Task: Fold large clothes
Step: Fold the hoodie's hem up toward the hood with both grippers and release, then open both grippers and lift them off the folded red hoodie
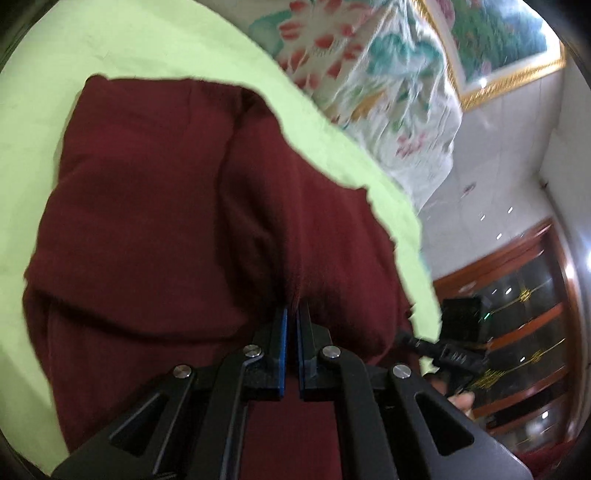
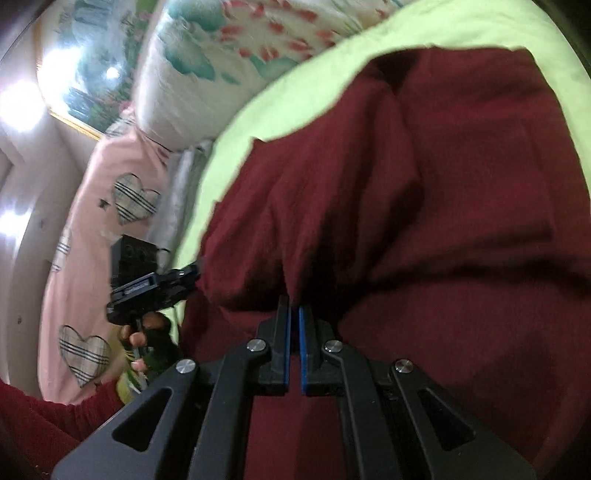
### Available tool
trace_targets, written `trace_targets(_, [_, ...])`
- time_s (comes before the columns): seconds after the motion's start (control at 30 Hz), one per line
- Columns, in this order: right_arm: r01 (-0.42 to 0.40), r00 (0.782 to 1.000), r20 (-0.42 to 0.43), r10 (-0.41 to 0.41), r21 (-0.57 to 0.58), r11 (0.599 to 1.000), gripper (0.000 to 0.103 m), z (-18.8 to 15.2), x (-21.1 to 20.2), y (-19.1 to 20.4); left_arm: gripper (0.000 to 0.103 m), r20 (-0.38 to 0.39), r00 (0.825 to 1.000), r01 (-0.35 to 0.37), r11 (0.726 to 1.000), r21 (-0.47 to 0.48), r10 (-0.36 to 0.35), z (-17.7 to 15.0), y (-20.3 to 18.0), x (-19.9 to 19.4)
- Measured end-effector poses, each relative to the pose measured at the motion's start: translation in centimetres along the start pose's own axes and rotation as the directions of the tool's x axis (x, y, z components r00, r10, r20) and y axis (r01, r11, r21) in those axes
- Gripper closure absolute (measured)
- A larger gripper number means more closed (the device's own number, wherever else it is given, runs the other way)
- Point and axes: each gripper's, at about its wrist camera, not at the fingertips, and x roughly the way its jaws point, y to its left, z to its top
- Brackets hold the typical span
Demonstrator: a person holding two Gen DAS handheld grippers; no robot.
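A large dark red garment (image 1: 166, 221) lies bunched and partly folded on a light green sheet (image 1: 55, 92). My left gripper (image 1: 293, 312) is shut on a pinch of the garment's near edge. The garment also fills the right wrist view (image 2: 424, 203), where my right gripper (image 2: 293, 304) is shut on another pinch of its edge. The right gripper shows at the garment's right edge in the left wrist view (image 1: 417, 341), and the left gripper shows at its left edge in the right wrist view (image 2: 192, 273).
A floral quilt (image 1: 388, 92) is piled at the far side of the green sheet (image 2: 443, 26). A pink cover with plaid hearts (image 2: 92, 258) lies to the left. A framed picture (image 1: 498, 44) and a wooden cabinet (image 1: 517, 314) stand beyond.
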Motion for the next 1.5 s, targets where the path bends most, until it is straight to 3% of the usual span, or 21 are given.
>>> trace_targets(0.27, [0.106,0.994,-0.018,-0.106,0.025,0.994,0.092,0.7,-1.3,0.6,0.102,-0.033,0.994,-0.103,0.99,0.095,0.107,-1.0,-2.1,-1.0])
trace_targets(0.33, [0.135,0.99,0.054,-0.134,-0.008,0.991,0.091,1.0,-3.7,2.1,0.102,-0.023,0.997,-0.076,0.989,0.125,0.079,-1.4,-3.7,-2.3])
trace_targets(0.4, [0.093,0.987,0.131,-0.088,-0.037,0.995,0.091,1.7,-5.2,3.6,0.102,0.007,1.0,-0.006,0.989,0.151,0.005,-1.2,-5.8,-3.3])
trace_targets(0.47, [0.053,0.985,0.17,-0.044,-0.046,0.998,0.091,2.9,-5.3,5.0,0.102,0.031,0.999,0.006,0.985,0.173,-0.012,-0.6,-7.6,-2.9])
trace_targets(0.53, [0.067,0.984,0.172,-0.055,-0.065,0.996,0.091,4.2,-3.5,6.2,0.098,0.03,1.0,-0.008,0.981,0.192,0.002,0.0,-8.5,-1.7])
trace_targets(0.63, [0.184,0.976,0.126,-0.18,-0.021,0.983,0.091,5.2,0.0,4.8,0.099,-0.004,0.992,-0.119,0.975,0.186,0.122,0.0,-7.3,1.4])
trace_targets(0.67, [0.277,0.956,0.1,-0.276,0.003,0.961,0.091,5.1,1.2,3.5,0.1,-0.019,0.989,-0.14,0.975,0.173,0.146,-0.1,-6.7,2.0])
trace_targets(0.73, [0.326,0.941,0.08,-0.328,0.041,0.944,0.096,4.6,1.5,1.3,0.101,-0.053,0.981,-0.18,0.974,0.14,0.189,-0.6,-4.7,2.9])
trace_targets(0.8, [0.246,0.961,0.102,-0.257,0.111,0.963,0.097,3.9,1.0,-0.7,0.103,-0.069,0.98,-0.179,0.979,0.102,0.186,-1.2,-2.9,3.0])
trace_targets(0.87, [0.232,0.963,0.112,-0.244,0.117,0.966,0.093,3.9,0.6,-0.4,0.103,-0.062,0.984,-0.162,0.984,0.075,0.167,-1.7,-2.2,2.1])
trace_targets(0.97, [0.244,0.96,0.127,-0.25,0.061,0.968,0.088,3.1,-0.6,1.9,0.102,-0.031,0.98,-0.19,0.976,0.106,0.194,-2.5,-3.4,0.4])
trace_targets(1.03, [0.226,0.963,0.146,-0.229,0.036,0.974,0.061,2.1,-1.6,3.5,0.097,-0.007,0.977,-0.21,0.969,0.132,0.213,-3.7,-4.2,-1.3])
trace_targets(1.07, [0.222,0.961,0.163,-0.224,0.03,0.975,0.058,1.4,-2.3,4.1,0.094,0.001,0.975,-0.222,0.966,0.134,0.224,-4.1,-4.5,-1.8])
trace_targets(1.2, [0.201,0.957,0.209,-0.202,0.027,0.979,0.057,-1.3,-4.6,5.4,0.09,0.039,0.963,-0.271,0.95,0.152,0.268,-6.7,-5.9,-4.5])
trace_targets(1.37, [0.211,0.953,0.217,-0.212,0.027,0.977,0.057,-4.6,-6.0,6.2,0.065,0.077,0.939,-0.344,0.924,0.165,0.336,-10.2,-6.3,-7.3])
trace_targets(1.5, [0.242,0.948,0.211,-0.238,0.007,0.97,0.057,-6.7,-6.7,6.7,0.061,0.088,0.925,-0.379,0.913,0.153,0.369,-12.9,-5.3,-10.1])
